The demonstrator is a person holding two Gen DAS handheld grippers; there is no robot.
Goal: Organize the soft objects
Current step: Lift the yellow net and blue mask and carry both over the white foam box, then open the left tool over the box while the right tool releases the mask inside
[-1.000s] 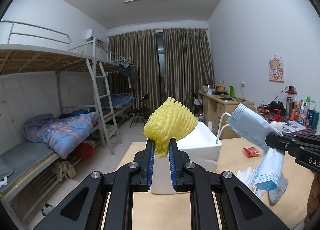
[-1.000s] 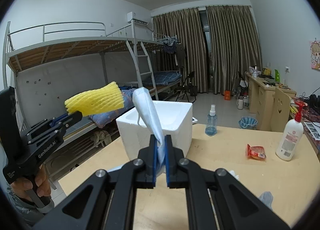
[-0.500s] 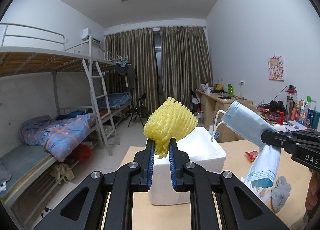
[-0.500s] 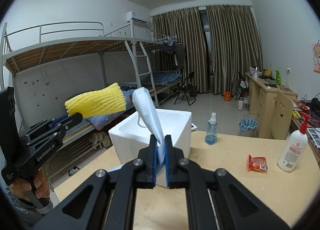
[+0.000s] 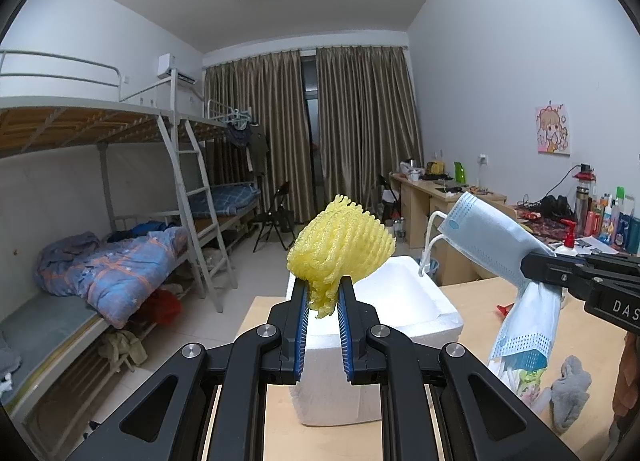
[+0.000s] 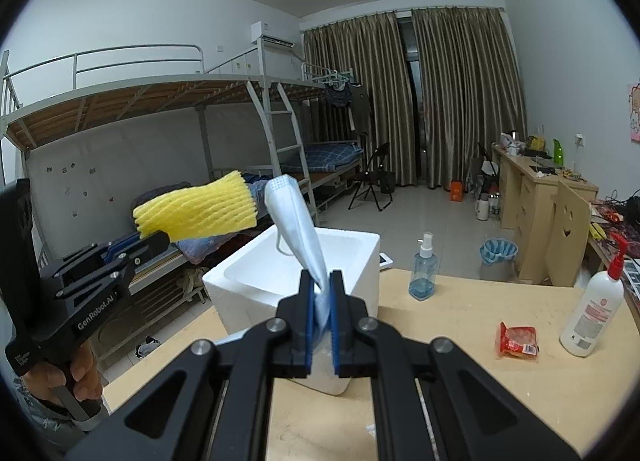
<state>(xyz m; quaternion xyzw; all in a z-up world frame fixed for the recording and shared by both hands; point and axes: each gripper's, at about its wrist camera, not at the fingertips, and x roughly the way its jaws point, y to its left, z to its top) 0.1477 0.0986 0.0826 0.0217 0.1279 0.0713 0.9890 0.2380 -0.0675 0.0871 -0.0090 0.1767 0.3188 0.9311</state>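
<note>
Now my left tool (image 5: pixel 323 303) pinches the yellow foam net (image 5: pixel 342 251) and my right tool (image 6: pixel 320 295) clamps the blue face mask (image 6: pixel 296 221), both held up above the worktop (image 6: pixel 460 325), with the white foam box (image 6: pixel 304 277) just ahead of them.

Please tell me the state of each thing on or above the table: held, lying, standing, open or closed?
Yellow foam net: held in left gripper.
Face mask: held in right gripper.
White foam box: open, standing on table.
Spray bottle: upright.
Pump bottle: upright.
Red packet: lying flat.
Grey cloth: lying crumpled.
</note>
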